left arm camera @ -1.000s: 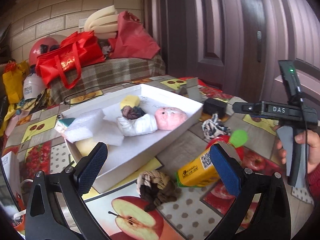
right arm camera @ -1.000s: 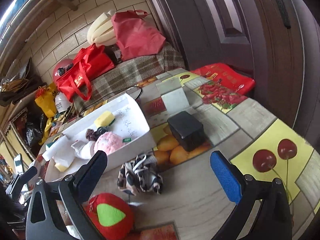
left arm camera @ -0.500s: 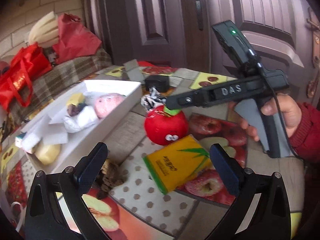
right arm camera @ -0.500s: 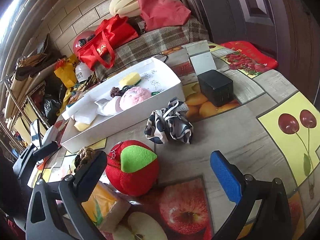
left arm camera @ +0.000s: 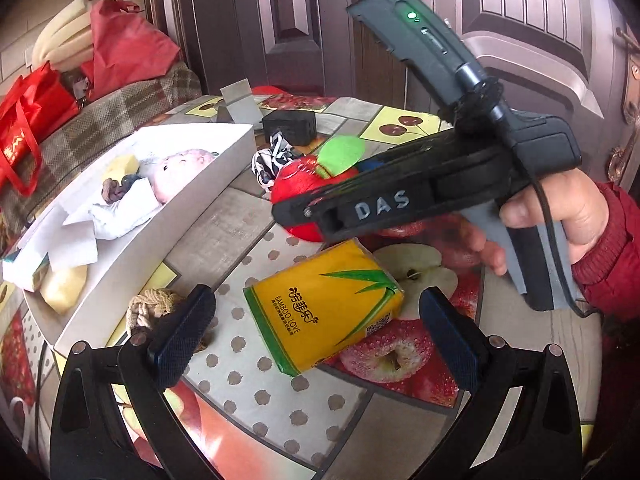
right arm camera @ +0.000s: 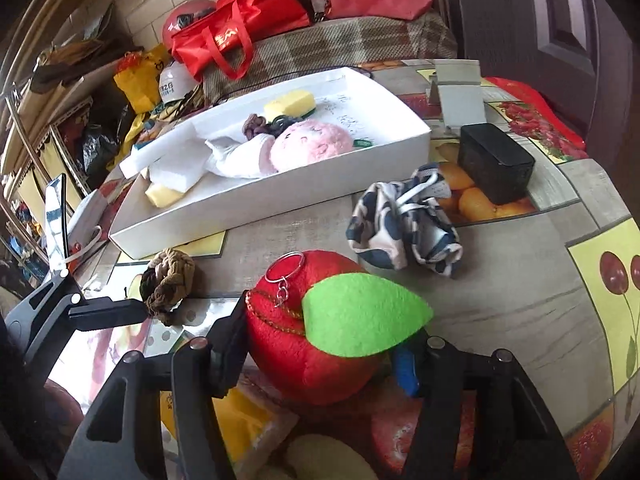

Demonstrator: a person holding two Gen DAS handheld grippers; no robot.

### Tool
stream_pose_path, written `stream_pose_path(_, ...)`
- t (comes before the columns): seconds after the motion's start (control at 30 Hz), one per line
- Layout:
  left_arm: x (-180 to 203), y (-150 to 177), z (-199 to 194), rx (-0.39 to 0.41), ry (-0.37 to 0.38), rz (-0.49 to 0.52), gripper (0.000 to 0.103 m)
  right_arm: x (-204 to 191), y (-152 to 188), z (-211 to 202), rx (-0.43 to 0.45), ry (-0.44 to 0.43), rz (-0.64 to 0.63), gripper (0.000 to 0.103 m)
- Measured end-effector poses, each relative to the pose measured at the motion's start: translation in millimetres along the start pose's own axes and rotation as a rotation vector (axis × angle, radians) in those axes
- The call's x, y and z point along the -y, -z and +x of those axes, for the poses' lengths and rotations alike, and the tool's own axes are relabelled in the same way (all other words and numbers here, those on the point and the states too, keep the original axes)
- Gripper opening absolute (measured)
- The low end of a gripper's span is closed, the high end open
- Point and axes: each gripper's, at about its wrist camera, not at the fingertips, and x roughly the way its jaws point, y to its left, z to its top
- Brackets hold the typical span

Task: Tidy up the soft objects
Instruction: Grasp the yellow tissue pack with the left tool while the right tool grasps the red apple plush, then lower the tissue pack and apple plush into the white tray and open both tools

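A dark brown panelled door (left arm camera: 288,28) stands far ahead of the tongs. To its left is a pale brick wall (right arm camera: 168,4). A plaid-covered bench (right arm camera: 340,44) runs along the wall. The worktop (right arm camera: 520,288) has a fruit-print oilcloth. Cluttered shelves (right arm camera: 36,128) stand at far left.

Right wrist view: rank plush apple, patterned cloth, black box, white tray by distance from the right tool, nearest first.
1. plush apple: between the right tool fingers.
2. patterned cloth: just beyond, slightly right.
3. black box: farther right.
4. white tray: its near wall is about level with the box, too close to call.
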Motion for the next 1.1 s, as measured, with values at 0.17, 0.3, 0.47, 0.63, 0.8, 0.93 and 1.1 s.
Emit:
stream_pose_path(0.17,2.3,-8.3,15.2,-0.039,0.028,-0.009,0.102,46.2,5.3,-16.1,0.033,0.020,0.141,0.060)
stream_pose_path(0.3,14.8,-8.0,31.1,-0.114,-0.032,0.026,0.102,59.1,7.9,-17.3,0.032,-0.013,0.197,0.060)
stream_pose_path(0.47,17.6,-5.5,32.0,-0.125,-0.033,0.002,0.084,51.8,7.4,-18.3,0.037,-0.014,0.169,0.060)
stream_pose_path(0.63,10.8,-11.5,11.3,0.029,-0.110,-0.037,0.082,47.1,6.8,-34.3,0.136,-0.014,0.149,0.060)
stream_pose_path(0.8,-31.6,-11.9,-18.7,0.250,-0.379,-0.232,0.082,31.3,-1.0,-47.1,0.277,0.065,0.082,0.060)
stream_pose_path(0.93,-74.9,-4.6,-24.6,0.272,-0.500,-0.370,0.082,18.0,-14.8,-34.9,0.307,0.111,0.024,0.060)
stream_pose_path(1.1,-113.1,6.2,-24.2,0.233,-0.483,-0.477,0.082,-4.7,-32.8,-12.5,0.330,0.089,-0.032,0.060)
